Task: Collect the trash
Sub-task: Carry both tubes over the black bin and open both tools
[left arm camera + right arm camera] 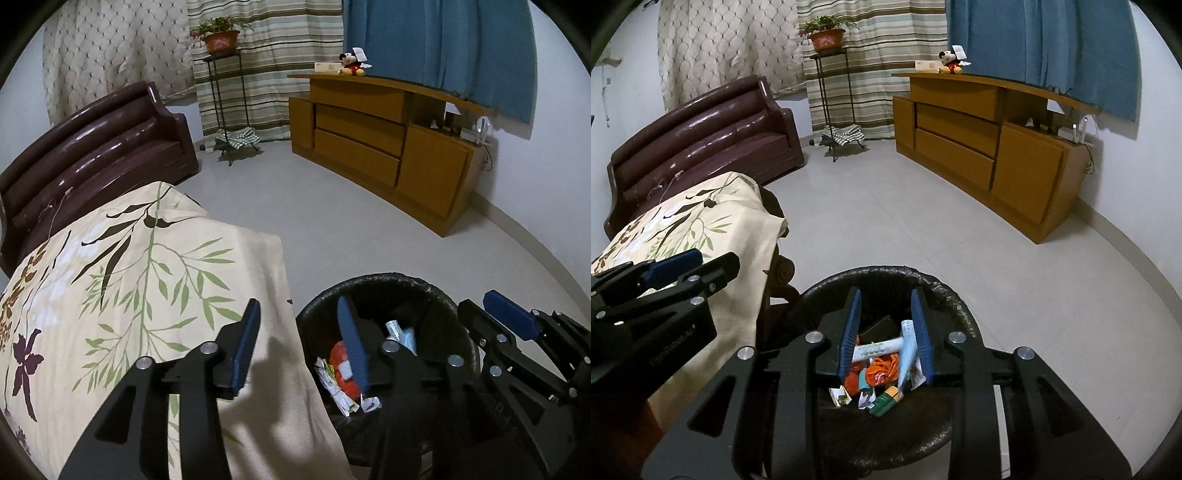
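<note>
A black bin with a black liner [388,278] [879,271] stands on the floor beside the cloth-covered table. Several pieces of trash lie in it: an orange wrapper [882,369] [340,354], a white-green tube [873,349] [397,328] and a small green box [886,400]. My right gripper [886,332] [476,301] hangs over the bin mouth, open, with the tube lying loose below its pads. My left gripper [299,343] [713,262] is open and empty, one finger over the cloth's edge and the other over the bin.
The table with the floral cloth [147,277] [701,221] lies left of the bin. Behind it is a maroon sofa [92,147]. A wooden cabinet [388,147] lines the right wall, and a plant stand [221,92] is by the curtains. Pale tiled floor [923,221] spreads between them.
</note>
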Available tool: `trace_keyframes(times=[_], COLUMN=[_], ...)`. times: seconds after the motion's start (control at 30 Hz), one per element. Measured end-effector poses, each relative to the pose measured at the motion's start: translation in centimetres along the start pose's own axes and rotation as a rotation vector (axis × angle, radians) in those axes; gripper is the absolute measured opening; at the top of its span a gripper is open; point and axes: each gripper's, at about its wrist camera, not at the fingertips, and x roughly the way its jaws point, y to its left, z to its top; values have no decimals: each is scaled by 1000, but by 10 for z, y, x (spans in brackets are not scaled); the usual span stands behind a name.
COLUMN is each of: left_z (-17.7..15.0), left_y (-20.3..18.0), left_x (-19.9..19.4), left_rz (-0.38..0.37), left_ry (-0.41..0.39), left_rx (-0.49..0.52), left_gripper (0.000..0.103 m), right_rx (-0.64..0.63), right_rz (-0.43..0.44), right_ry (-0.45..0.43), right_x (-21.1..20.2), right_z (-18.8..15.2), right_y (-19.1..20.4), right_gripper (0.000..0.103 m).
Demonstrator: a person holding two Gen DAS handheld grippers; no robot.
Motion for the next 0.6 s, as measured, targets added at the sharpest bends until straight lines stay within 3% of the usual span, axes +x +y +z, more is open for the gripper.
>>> trace_keyframes(times=[0.6], left_z=[-12], left_y=[24], left_x=[-26], left_rz=[24], left_ry=[-38], left_rx=[-42], left_gripper=[64], right_rx=[27], right_rz=[-11], right_ry=[-27], right_x=[-23], right_z=[-4], right_y=[6], right_gripper=[43])
